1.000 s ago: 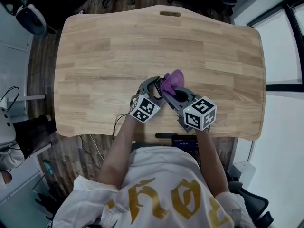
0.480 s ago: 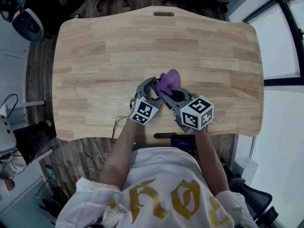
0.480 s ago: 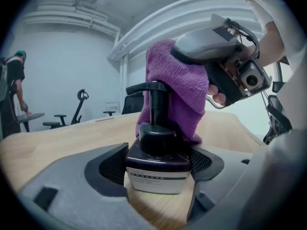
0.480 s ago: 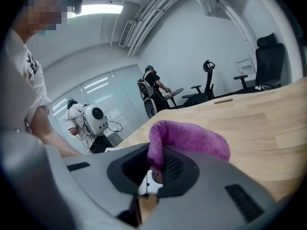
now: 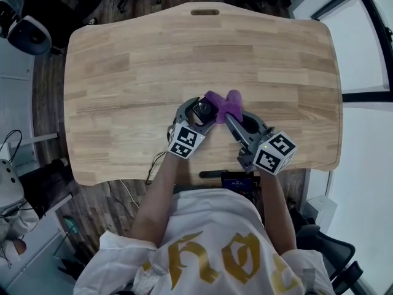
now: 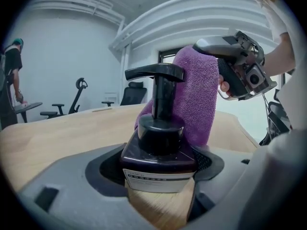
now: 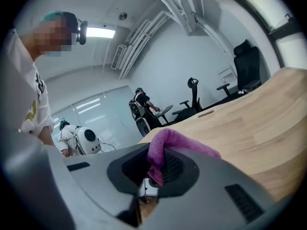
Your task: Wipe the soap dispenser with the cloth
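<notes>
Jaws of the left gripper (image 5: 199,111) clamp the soap dispenser (image 6: 159,145); the right gripper (image 5: 236,117) has its jaws pinched on the cloth (image 5: 225,102). Pale wood surface (image 5: 153,60), office chairs (image 6: 133,94) at 12 o'clock.

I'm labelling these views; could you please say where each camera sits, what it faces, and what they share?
Head view: on the person's head, steeply down at the table; shows forearms, shirt, left gripper, right gripper.
Left gripper view: on that gripper, along jaws shut on the soap dispenser; shows the right hand.
Right gripper view: on that gripper, along jaws pinching the cloth; shows the shirt.
All three share the cloth.
</notes>
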Demonstrator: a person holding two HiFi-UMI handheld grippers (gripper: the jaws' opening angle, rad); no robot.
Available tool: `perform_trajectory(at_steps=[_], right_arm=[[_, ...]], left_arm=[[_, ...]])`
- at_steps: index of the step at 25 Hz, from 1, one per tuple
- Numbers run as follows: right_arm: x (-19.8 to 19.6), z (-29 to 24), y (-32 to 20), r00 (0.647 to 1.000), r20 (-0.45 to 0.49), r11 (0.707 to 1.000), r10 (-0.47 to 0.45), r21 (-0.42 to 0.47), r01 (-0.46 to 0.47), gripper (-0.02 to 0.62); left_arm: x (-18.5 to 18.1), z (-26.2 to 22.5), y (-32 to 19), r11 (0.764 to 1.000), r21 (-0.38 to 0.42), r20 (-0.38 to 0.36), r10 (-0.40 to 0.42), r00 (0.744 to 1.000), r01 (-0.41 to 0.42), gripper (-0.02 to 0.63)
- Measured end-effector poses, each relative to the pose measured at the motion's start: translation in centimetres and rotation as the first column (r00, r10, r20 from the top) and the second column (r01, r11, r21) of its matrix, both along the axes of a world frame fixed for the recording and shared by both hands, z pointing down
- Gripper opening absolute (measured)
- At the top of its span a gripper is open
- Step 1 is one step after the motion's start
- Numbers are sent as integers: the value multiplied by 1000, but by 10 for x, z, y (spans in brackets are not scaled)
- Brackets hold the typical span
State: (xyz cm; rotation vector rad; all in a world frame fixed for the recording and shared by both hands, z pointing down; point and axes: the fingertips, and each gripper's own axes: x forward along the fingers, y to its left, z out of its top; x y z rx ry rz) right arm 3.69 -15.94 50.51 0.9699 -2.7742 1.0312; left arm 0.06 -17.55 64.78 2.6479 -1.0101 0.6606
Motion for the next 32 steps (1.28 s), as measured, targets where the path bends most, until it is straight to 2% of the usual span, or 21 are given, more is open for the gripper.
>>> perform_trajectory(at_steps=[3,6,10,14,17,19,23,27,32], right_arm=[[8,1,0,999,25,999,41,-17,-41,29],[17,1,3,998,18,997,68,-27,-68,29],[28,-4,5,996,3,995,92,-23,-92,29],[37,-16,8,994,-1,994,113,3,-113,29],[34,-30,7,991,-8,991,132,10,-132,29],[29,-47,7,992,-19,992,122,45,-121,29],[20,-89,11,995,16,987,100,128,-101,29],[11,-117,21,997,41,980,71,182,-78,29],[-2,-152,48,992,128,962,-22,274,-14,29]], left_arm=[[-4,-1,-4,999,-38,-50,-29,998,27,333],[-11,-3,-10,990,-130,-124,-66,990,49,333],[-22,-10,-10,975,-195,-161,-140,977,107,333],[-26,-32,-5,985,-144,-158,-120,980,97,333],[-31,-61,-6,986,-117,-231,-140,963,115,333],[-33,-80,-7,988,-103,-266,-142,953,118,333],[-29,-110,-4,994,-67,-240,-96,966,83,333],[-26,-147,4,999,12,-235,-40,971,44,333],[-19,-176,19,997,78,-212,9,977,8,333]])
